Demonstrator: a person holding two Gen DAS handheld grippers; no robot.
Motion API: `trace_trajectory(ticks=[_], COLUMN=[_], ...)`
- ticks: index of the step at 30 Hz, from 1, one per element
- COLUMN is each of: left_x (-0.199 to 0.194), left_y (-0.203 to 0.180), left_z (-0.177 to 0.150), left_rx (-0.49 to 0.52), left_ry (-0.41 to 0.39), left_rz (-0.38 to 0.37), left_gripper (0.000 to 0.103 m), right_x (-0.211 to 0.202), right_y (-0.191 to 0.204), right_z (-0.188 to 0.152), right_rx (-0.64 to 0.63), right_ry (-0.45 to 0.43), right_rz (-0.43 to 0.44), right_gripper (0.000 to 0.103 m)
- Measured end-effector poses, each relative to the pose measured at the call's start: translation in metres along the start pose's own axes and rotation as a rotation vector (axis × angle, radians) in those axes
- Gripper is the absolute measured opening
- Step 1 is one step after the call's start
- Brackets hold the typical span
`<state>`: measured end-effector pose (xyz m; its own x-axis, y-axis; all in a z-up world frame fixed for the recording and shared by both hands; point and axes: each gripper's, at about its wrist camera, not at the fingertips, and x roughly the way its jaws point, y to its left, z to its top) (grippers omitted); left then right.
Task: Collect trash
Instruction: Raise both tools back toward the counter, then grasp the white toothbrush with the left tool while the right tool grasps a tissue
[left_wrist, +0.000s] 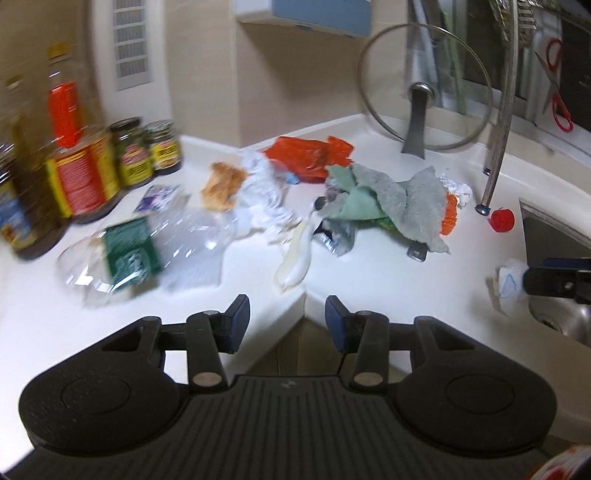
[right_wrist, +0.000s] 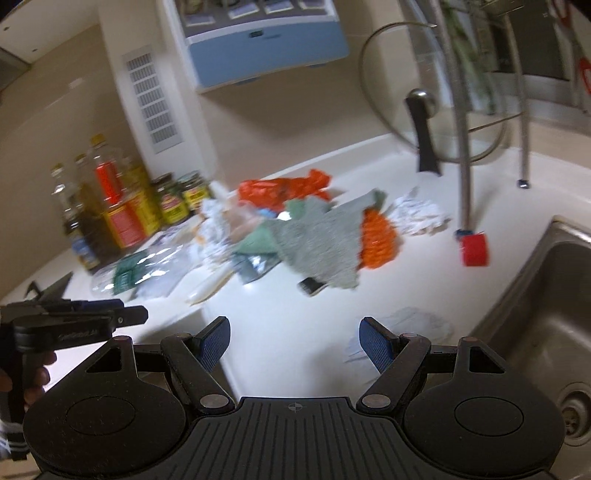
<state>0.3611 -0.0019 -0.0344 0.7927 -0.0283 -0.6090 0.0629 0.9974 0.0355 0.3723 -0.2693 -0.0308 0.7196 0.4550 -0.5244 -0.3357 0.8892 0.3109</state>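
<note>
Left gripper (left_wrist: 287, 319): you are holding it tilted down over the counter's front edge, jaws partly apart, nothing between the blue pads.
Right gripper (right_wrist: 293, 343): you are angling it down, jaws wide, gripping nothing; a crumpled white tissue (right_wrist: 410, 328) is lying at one o'clock, just beyond its right finger.
Counter (left_wrist: 388, 266): smooth, white.
Trash pile: a crushed clear plastic bottle (left_wrist: 147, 254) is sitting at ten o'clock, a rumpled grey-green cloth (left_wrist: 388, 199) at one o'clock, a crinkled orange bag (left_wrist: 306, 155) behind.
Far: glass lid (left_wrist: 424, 85) is leaning upright.
</note>
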Motion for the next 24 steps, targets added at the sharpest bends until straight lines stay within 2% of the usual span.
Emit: trace_trajectory(ticks=[5, 15, 22, 24], left_x=[0.03, 0.069, 0.088, 0.093], left_y=[0.003, 0.005, 0.003, 0.003], left_z=[0.013, 0.025, 0.03, 0.031], left_rx=[0.037, 0.085, 0.108, 0.109], left_ry=[0.015, 0.044, 0.061, 0.067], left_rz=[-0.044, -0.089, -0.108, -0.109], left_gripper=[0.04, 0.04, 0.038, 0.036], right_x=[0.003, 0.041, 0.057, 0.061], right_y=[-0.008, -0.027, -0.032, -0.033], right_z=[-0.002, -0.004, -0.004, -0.005], right_rx=[-0.012, -0.037, -0.034, -0.035], right_ry=[-0.015, 0.034, 0.065, 0.075], right_rz=[-0.097, -0.278, -0.314, -0.315], right_gripper=[0.077, 0.078, 0.077, 0.071])
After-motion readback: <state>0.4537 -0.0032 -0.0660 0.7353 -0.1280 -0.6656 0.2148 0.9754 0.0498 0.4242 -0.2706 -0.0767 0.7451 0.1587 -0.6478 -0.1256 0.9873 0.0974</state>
